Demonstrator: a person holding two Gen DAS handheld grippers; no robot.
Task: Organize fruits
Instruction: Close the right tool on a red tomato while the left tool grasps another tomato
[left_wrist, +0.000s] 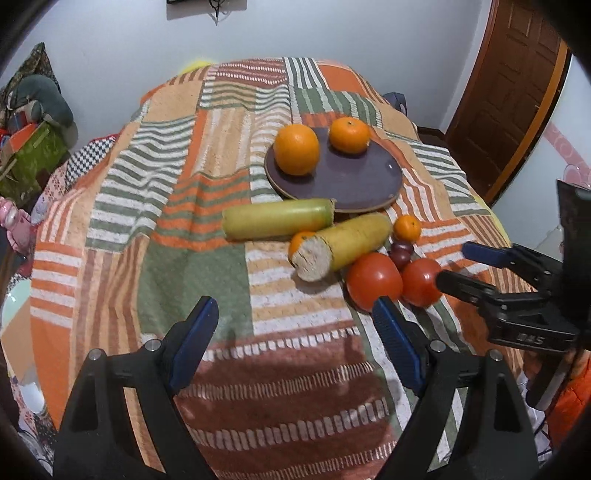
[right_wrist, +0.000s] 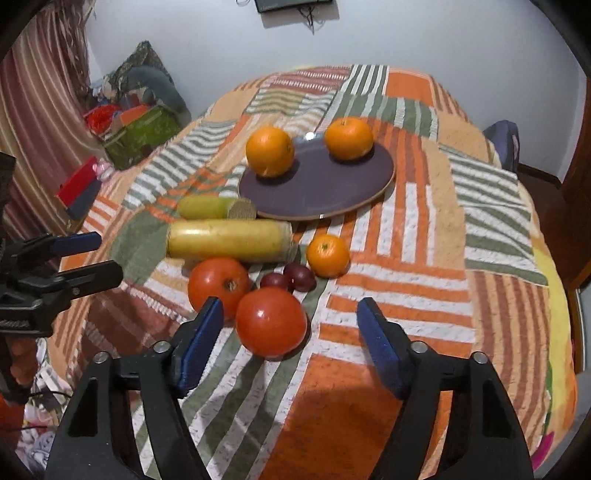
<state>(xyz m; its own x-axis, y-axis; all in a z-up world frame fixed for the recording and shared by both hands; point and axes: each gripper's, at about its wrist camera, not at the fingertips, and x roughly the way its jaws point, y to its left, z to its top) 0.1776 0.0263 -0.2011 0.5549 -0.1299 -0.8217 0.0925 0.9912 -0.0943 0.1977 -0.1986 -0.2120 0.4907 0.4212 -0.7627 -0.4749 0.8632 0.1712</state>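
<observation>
A purple plate (left_wrist: 354, 181) (right_wrist: 332, 188) on the striped cloth holds two oranges (left_wrist: 296, 149) (left_wrist: 349, 134) (right_wrist: 270, 156) (right_wrist: 349, 138). In front of it lie two yellow-green cut stalks (left_wrist: 277, 218) (left_wrist: 347, 243) (right_wrist: 229, 240) (right_wrist: 210, 207), a small orange (left_wrist: 406, 228) (right_wrist: 327, 255), two dark plums (left_wrist: 400, 253) (right_wrist: 299, 277) and two tomatoes (left_wrist: 373, 280) (left_wrist: 421, 282) (right_wrist: 271, 321) (right_wrist: 218, 284). My left gripper (left_wrist: 295, 325) is open and empty, left of the tomatoes. My right gripper (right_wrist: 291, 321) is open with the near tomato between its fingers, not gripped.
The table is covered by a patchwork cloth (left_wrist: 207, 229) (right_wrist: 424, 258). A wooden door (left_wrist: 506, 96) stands at the right. Clutter and a green box (right_wrist: 142, 136) sit by the curtain at the left. Another small orange (left_wrist: 301, 240) hides behind a stalk.
</observation>
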